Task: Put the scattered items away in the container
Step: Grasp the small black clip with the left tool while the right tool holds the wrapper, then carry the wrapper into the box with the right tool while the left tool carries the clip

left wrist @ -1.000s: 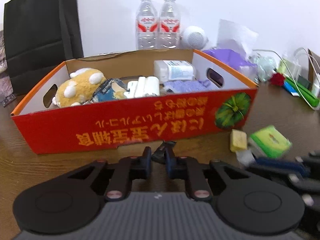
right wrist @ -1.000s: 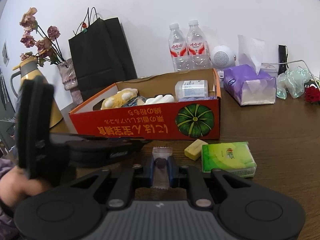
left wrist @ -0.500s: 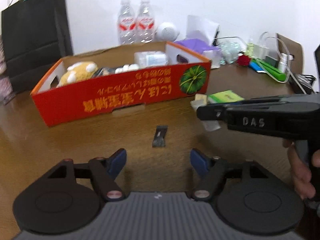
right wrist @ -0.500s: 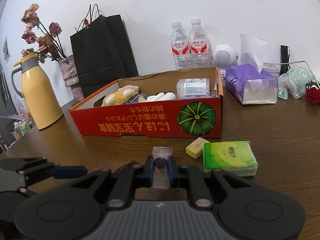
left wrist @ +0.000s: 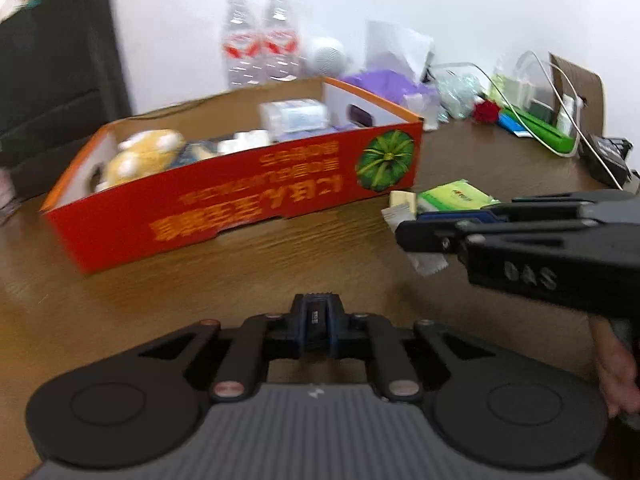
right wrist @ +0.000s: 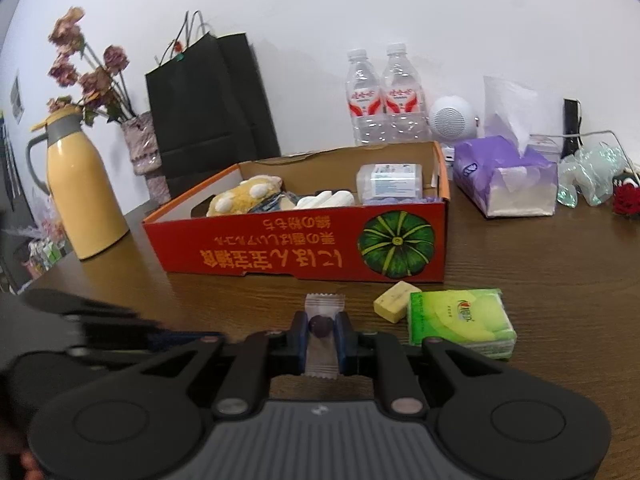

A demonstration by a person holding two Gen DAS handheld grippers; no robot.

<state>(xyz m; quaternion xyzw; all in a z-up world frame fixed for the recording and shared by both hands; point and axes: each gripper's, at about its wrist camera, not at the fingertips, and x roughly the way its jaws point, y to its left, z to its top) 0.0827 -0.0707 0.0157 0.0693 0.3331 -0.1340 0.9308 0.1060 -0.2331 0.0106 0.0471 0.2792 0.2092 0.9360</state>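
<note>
A yellow jug (right wrist: 82,188) stands far left on the counter (right wrist: 560,264), with dried flowers (right wrist: 86,76) and a black bag (right wrist: 208,108) behind it. The left gripper (left wrist: 316,318) points at the counter short of the box; its jaws are closing and a small black clip (left wrist: 315,317) sits between its blue pads. The red box (right wrist: 304,248) lies mid-counter with a plush toy (right wrist: 244,196), white rolls (right wrist: 328,199) and a clear pack (right wrist: 390,182) inside. Two bottles (right wrist: 382,96) stand behind it against the wall. The right gripper (right wrist: 322,334) is clamped narrow on a wrapped candy (right wrist: 322,324), held just in front of the box and outside it. Just right of the candy, a yellow block (right wrist: 396,301) and a green tissue pack (right wrist: 460,322) lie touching on the counter before the box. Further right sits a purple tissue box (right wrist: 506,174), and a red rose (right wrist: 626,200) lies at the edge.
</note>
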